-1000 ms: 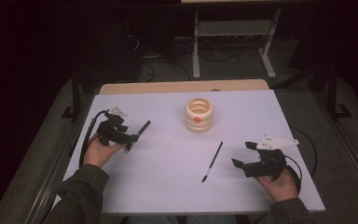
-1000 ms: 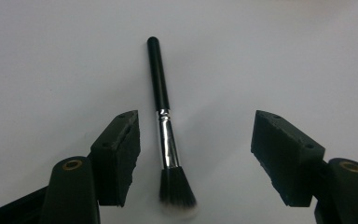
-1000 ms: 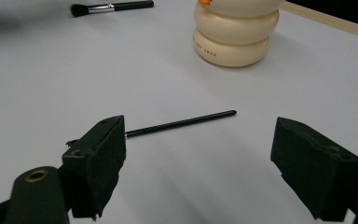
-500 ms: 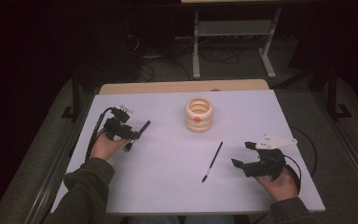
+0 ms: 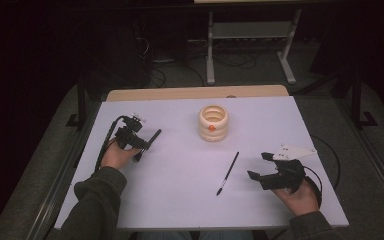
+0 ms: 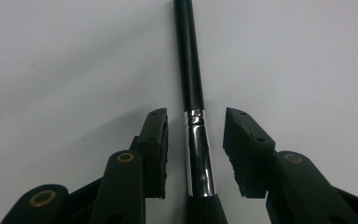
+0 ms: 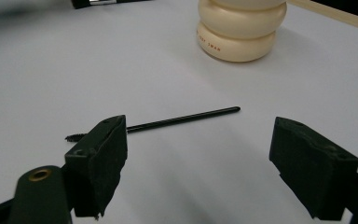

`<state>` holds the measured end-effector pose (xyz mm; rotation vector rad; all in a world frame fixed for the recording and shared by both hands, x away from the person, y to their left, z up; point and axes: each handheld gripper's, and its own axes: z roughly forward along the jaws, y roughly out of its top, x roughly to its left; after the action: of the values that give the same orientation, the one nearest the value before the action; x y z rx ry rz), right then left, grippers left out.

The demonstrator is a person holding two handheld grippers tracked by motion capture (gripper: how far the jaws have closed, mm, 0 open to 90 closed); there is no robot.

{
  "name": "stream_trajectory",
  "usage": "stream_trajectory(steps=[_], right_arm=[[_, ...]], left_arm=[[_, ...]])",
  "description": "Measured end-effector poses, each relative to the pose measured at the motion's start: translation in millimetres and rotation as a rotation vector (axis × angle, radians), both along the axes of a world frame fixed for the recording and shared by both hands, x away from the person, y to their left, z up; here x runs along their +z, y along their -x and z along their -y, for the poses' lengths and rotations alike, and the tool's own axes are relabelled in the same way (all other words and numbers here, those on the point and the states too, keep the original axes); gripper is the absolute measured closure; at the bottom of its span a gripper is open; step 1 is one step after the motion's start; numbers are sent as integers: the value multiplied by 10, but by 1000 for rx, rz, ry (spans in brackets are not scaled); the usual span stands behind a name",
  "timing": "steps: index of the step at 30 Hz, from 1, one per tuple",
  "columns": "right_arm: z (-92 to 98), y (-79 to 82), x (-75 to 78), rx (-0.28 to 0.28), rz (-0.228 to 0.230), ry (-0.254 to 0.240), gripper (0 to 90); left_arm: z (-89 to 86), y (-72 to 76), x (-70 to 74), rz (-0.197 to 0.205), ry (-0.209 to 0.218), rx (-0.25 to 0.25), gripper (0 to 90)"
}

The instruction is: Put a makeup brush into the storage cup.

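A white table (image 5: 180,200) took up most of the scene, its far edge trimmed with a strip of pale wood. Near the middle of its far half stood a cream ribbed holder (image 5: 213,123), open at the top and with a small orange mark on its near side; in the right gripper view it rose at the far end of the table. At the near right the right gripper (image 5: 263,169) rested low in the person's hand, its jaws standing wide apart with nothing between them, pointing left across the table. At the left the left gripper (image 5: 147,145) lay low over the table with a black makeup brush (image 6: 196,140) between its jaws; they had just been closing in on it, yet in the left gripper view a sliver of table showed on either side of the brush's silver ferrule, so the pads did not press on it. A thin black spoolie wand (image 5: 228,173) lay flat between the holder and the right gripper, apart from both.
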<state>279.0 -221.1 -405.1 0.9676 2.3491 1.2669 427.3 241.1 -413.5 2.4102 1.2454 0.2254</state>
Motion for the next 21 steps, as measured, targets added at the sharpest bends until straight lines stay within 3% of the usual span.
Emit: stream_trajectory(steps=[6,12,15,21], right_arm=[[10,1,4,-1,6,-6,182],[5,0,5,5,3,1,183],[8,-1,6,3,2,-6,182],[-2,-13,-3,7,1,0,181]], left_arm=[[31,-29,-9,-25,-5,4,642],[76,-51,-23,-38,-44,3,680],[72,-62,-58,-59,-38,13,696],[82,-55,-63,-39,-62,16,768]])
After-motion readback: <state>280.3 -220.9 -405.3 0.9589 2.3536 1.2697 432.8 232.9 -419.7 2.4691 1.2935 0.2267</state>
